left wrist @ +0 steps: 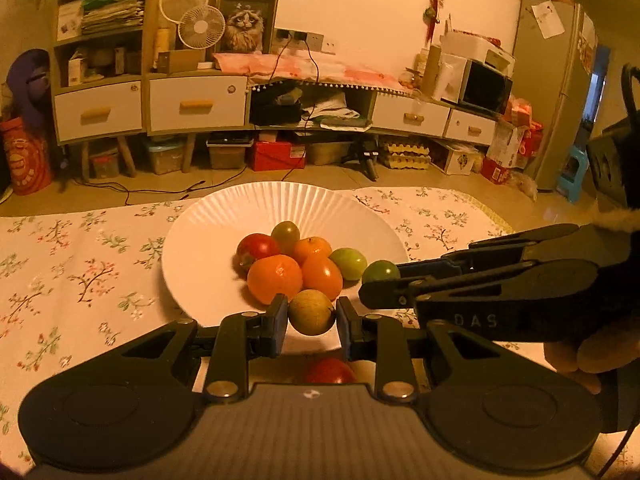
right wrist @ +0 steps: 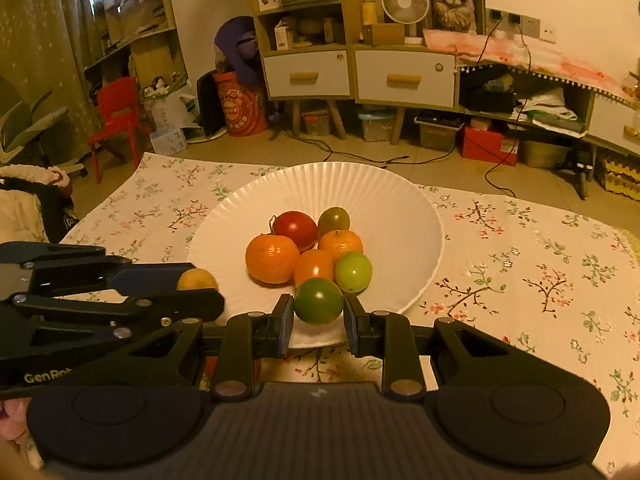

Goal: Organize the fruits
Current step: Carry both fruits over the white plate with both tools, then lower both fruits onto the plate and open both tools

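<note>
Carrying two fruits over the plate [right wrist: 404,200] near the counter's [right wrist: 540,248] near edge: left gripper [left wrist: 312,314] fingers clamped on a yellow fruit [left wrist: 312,312], right gripper [right wrist: 318,308] fingers clamped on a green fruit [right wrist: 318,300]. Risk of rolling the pile [right wrist: 308,252] if dropped onto it, or of the grippers colliding, being side by side. Only the left view shows a red fruit [left wrist: 330,370] below the gripper.

Fruits [right wrist: 308,248] lie heaped in the plate [right wrist: 400,200] (on the tablecloth [right wrist: 540,260]).
</note>
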`<action>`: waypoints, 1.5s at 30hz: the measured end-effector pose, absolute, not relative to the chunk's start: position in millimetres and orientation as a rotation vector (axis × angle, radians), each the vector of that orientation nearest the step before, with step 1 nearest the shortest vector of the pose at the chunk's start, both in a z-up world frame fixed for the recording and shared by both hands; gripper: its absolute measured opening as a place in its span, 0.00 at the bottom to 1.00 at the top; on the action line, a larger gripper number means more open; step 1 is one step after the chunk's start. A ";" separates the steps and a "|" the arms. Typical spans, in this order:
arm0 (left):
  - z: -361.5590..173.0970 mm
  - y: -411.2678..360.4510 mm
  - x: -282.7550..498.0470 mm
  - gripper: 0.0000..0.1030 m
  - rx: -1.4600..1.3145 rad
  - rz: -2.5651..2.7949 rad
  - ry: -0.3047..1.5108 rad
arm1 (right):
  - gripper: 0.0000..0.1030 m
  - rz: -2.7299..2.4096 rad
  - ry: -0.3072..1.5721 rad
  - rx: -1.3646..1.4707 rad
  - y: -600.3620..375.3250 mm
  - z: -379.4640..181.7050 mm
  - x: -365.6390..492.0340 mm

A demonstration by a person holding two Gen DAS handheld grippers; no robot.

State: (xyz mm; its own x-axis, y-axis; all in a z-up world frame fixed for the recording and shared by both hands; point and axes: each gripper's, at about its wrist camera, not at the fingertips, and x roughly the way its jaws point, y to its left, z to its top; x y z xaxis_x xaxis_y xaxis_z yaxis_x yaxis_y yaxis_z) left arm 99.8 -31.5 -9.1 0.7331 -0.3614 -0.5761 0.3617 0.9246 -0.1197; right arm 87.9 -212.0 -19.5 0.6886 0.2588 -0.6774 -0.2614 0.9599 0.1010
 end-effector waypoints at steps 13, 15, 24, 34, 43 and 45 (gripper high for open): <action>-19.5 -36.7 120.4 0.14 0.027 -0.401 0.676 | 0.24 0.307 0.776 -0.032 -217.2 -24.3 100.1; -20.9 -36.4 123.1 0.14 0.024 -0.402 0.682 | 0.24 0.312 0.778 -0.039 -217.8 -23.9 102.4; -25.4 -34.7 128.2 0.14 0.017 -0.407 0.699 | 0.26 0.319 0.780 -0.050 -218.3 -23.8 103.3; -22.9 -35.6 125.1 0.16 0.022 -0.422 0.687 | 0.26 0.310 0.770 -0.049 -219.5 -17.7 101.7; -16.4 -40.4 117.7 0.23 0.047 -0.438 0.674 | 0.30 0.289 0.752 -0.038 -222.7 -9.3 96.4; -15.7 -40.7 115.5 0.29 0.050 -0.437 0.673 | 0.32 0.283 0.749 -0.034 -223.9 -7.9 95.3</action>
